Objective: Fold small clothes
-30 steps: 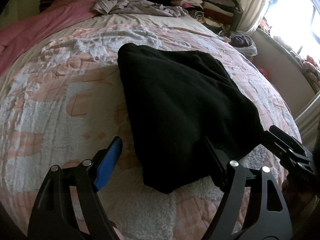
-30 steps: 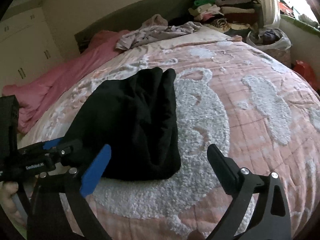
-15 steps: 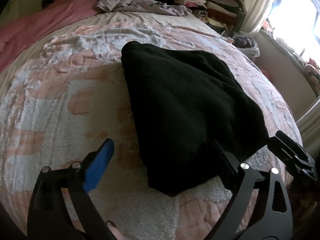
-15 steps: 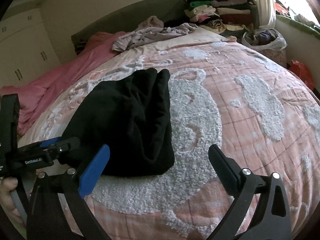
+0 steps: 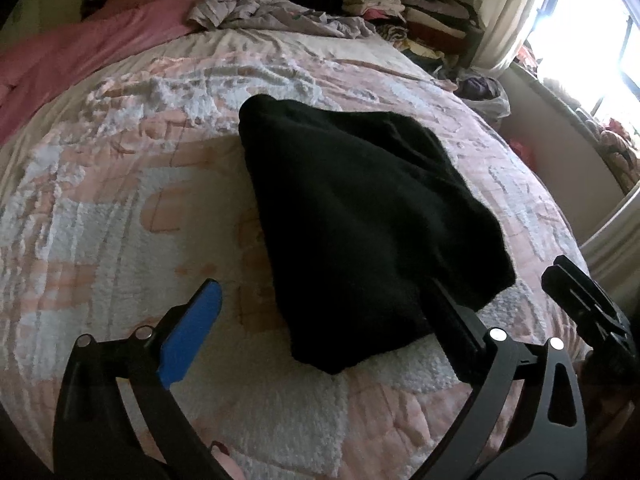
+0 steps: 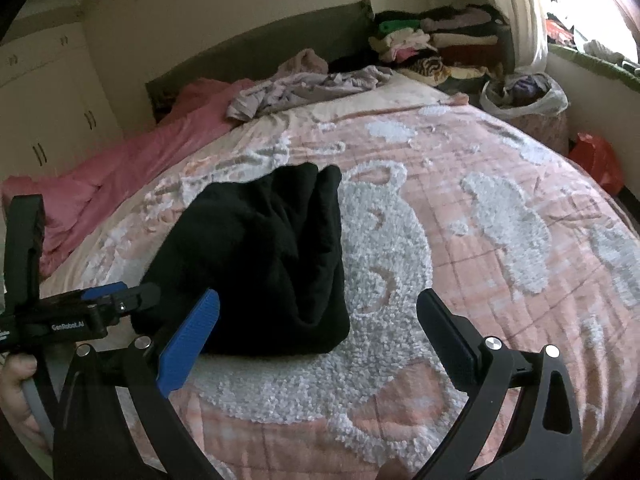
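A folded black fleece garment [image 5: 360, 216] lies on the pink and white bedspread [image 5: 120, 216]. It also shows in the right wrist view [image 6: 264, 260]. My left gripper [image 5: 320, 316] is open and empty, just above the garment's near end. Its right finger overlaps the cloth edge. My right gripper [image 6: 318, 332] is open and empty, near the garment's near right corner. The left gripper also shows at the left of the right wrist view [image 6: 108, 308].
A crumpled lilac garment [image 6: 304, 88] and a pink blanket [image 6: 132, 160] lie at the head of the bed. Stacked folded clothes [image 6: 436, 44] stand at the far right corner. A white bag of clothes [image 6: 524, 96] sits beside the bed.
Both grippers have drawn back slightly from the black garment and stay open. The garment has not moved.
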Demonstrator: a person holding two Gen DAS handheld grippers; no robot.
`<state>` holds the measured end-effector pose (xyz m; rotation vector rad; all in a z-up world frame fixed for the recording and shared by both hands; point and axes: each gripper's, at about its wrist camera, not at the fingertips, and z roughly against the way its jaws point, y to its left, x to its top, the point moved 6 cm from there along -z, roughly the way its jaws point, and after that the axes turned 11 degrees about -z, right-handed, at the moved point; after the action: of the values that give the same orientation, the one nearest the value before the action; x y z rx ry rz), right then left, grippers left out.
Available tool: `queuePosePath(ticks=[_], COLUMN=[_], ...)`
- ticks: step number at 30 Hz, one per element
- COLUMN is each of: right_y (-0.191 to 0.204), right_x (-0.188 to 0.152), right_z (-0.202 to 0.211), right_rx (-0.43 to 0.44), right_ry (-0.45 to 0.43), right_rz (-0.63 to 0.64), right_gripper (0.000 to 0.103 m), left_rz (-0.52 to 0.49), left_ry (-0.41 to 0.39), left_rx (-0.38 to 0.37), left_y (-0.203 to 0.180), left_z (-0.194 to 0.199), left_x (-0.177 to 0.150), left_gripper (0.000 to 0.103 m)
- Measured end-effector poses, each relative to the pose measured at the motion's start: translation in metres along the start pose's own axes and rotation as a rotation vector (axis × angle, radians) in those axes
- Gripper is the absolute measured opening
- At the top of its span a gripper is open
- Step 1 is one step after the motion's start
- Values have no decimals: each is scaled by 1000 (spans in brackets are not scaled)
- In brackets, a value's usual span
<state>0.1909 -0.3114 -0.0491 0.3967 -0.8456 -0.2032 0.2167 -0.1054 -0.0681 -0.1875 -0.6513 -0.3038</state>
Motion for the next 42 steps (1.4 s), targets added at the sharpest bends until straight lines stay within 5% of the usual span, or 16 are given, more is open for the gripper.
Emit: queuePosePath(ticks=[19, 42], right_y=[47, 47], right_x=[-13, -60], right_z=[92, 114], right_rx=[51, -3], right_ry=[-159, -177], right_rz=[137, 209], right_gripper=[98, 98], left_rz=[-58, -59], left_ry=[-170, -180], left_rx=[74, 133], left_y=[-5, 2], left_z=[91, 109], left_x=[-14, -92], left_gripper=[93, 93])
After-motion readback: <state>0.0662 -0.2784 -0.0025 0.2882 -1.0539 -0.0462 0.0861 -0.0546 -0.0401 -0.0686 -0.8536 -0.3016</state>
